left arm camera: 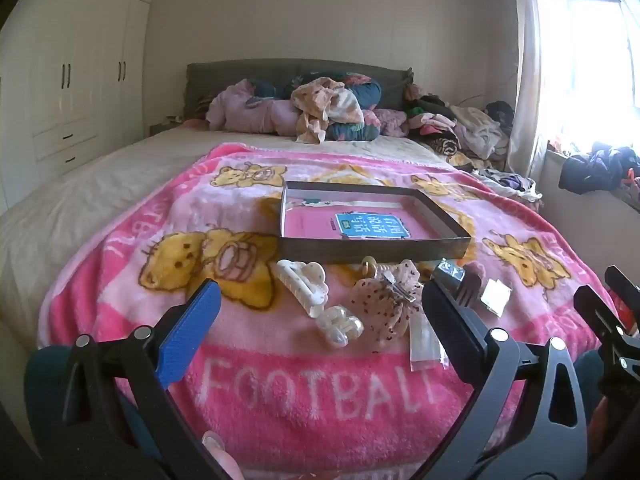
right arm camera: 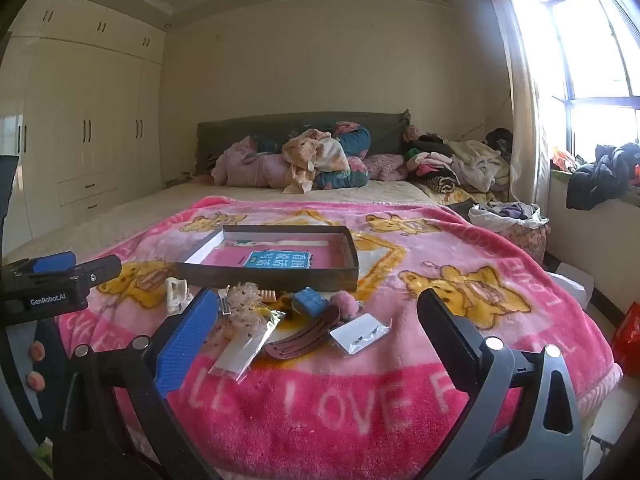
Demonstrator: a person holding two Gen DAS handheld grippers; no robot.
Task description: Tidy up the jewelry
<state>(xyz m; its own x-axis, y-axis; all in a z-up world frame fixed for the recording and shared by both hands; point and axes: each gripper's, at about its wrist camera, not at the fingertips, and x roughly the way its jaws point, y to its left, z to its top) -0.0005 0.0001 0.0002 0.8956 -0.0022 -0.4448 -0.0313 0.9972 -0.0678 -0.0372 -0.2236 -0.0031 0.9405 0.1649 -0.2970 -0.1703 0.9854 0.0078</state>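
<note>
Hovering Over the Hair Clips, Both Grippers Wide

Waiting above the pink blanket (left arm camera: 280, 384) on the bed, the left gripper (left arm camera: 320, 312) and right gripper (right arm camera: 316, 316) both stand wide and hold nothing. Ahead of the left one lie a white claw clip (left arm camera: 304, 284) and a dotted bow clip (left arm camera: 386, 300), just short of the shallow box (left arm camera: 374, 250); the claw clip's long axis runs diagonally, near-right to far-left. A brown comb (right arm camera: 302, 340) and an earring card (right arm camera: 360, 332) sit nearer the right gripper. Readable writing: "FOOTBALL" and "LOVE" on the blanket, "GenRobot.AI" on the left gripper's body; the blue label in the box is Chinese, too small to read
</note>
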